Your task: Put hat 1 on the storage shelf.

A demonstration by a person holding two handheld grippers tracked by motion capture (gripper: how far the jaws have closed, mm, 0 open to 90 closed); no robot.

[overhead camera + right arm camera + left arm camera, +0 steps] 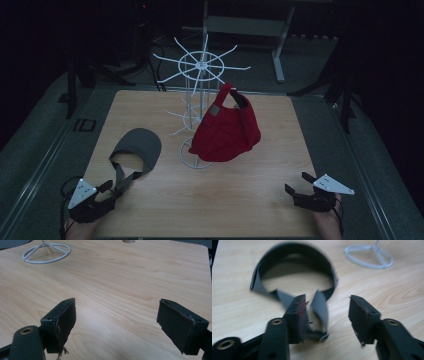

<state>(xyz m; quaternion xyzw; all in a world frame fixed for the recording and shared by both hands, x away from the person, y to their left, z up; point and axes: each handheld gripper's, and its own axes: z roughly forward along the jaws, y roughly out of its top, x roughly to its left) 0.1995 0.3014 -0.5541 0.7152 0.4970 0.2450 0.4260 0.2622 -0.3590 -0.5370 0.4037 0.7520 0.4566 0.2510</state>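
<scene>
Grey cap [137, 150] lies flat on the bench [225, 200] toward the near left corner, visor away from the person, its strap [319, 308] trailing toward the near edge. Left gripper [112, 189] sits at that corner with the strap end between its fingers [295, 315]; fingers spread, one touching the strap and the other well clear, no pinch. Red cap [226, 131] hangs against the white wire rack [200, 65], which stands mid-bench toward the far edge, ring base [46, 253] on the wood. Right gripper [301, 184] at the near right corner, fingers [63, 317] spread wide over bare wood, holding nothing.
</scene>
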